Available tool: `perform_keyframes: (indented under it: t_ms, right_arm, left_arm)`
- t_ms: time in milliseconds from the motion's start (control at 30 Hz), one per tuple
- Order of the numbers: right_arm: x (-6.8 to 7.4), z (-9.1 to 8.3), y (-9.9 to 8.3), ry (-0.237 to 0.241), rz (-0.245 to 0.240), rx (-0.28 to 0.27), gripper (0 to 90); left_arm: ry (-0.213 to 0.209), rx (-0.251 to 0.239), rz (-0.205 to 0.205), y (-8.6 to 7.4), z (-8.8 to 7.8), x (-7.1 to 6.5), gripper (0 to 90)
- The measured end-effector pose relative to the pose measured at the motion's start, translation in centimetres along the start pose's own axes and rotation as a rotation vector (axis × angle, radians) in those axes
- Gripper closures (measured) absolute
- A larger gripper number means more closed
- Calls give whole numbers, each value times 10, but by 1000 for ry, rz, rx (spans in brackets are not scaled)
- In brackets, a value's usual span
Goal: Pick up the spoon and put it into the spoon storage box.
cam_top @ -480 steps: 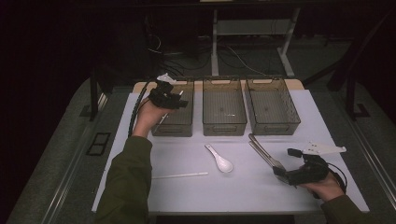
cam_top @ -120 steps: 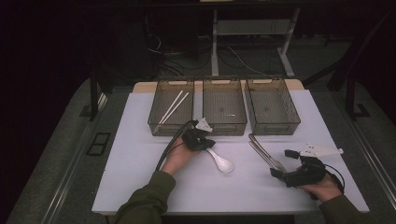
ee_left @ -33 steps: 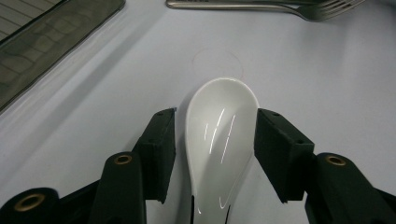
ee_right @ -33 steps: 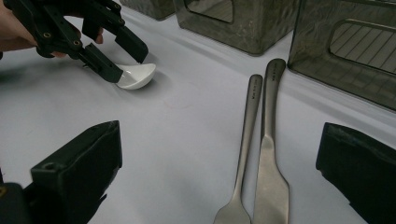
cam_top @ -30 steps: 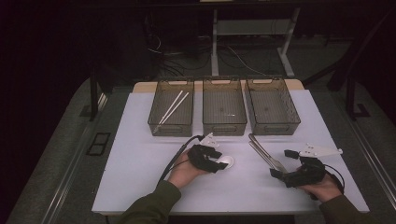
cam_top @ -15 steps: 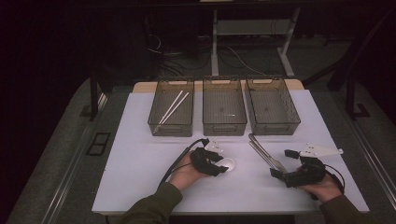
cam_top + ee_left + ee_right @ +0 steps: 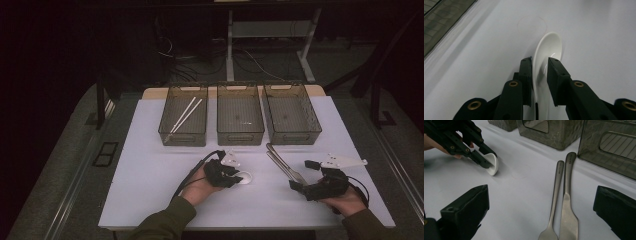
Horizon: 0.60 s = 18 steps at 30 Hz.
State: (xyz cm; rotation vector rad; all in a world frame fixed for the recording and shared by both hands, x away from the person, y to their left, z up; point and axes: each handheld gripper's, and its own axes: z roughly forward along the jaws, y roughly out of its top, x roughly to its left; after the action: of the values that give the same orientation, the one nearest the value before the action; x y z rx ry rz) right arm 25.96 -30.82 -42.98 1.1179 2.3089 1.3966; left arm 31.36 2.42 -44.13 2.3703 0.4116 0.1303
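A white ceramic spoon (image 7: 245,177) lies at the middle of the white table. In the left gripper view its bowl (image 7: 549,45) stands tipped on edge between the two black pads. My left gripper (image 7: 238,178) (image 7: 540,62) has just been closing and now presses on the spoon from both sides. The right gripper view shows that gripper (image 7: 487,163) low on the table, with the spoon (image 7: 493,165) in its jaws. My right gripper (image 7: 302,175) (image 7: 542,195) rests open near the front right, its jaws wide apart either side of a steel fork (image 7: 555,192) and knife (image 7: 568,215).
Three smoked plastic bins stand in a row at the back: the left bin (image 7: 182,138) holds white chopsticks (image 7: 186,114), beside it the middle bin (image 7: 240,138) and right bin (image 7: 296,136). The fork and knife (image 7: 281,162) lie side by side ahead of my right gripper.
The left gripper's jaws have narrowed onto the spoon's bowl, and the hand has edged slightly toward it. The right hand has stayed where it was.
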Motion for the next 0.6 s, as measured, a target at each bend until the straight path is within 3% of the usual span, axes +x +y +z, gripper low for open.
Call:
perform_keyframes:
  t_ms: [267, 600]
  right_arm:
    - [0, 0, 0, 0, 0, -1, 4]
    - [-1, 0, 0, 5, 1, -4, 4]
  left_arm:
    - [1, -10, 28, 1, -5, -2, 827]
    - [3, -24, 22, 1, -6, -4, 836]
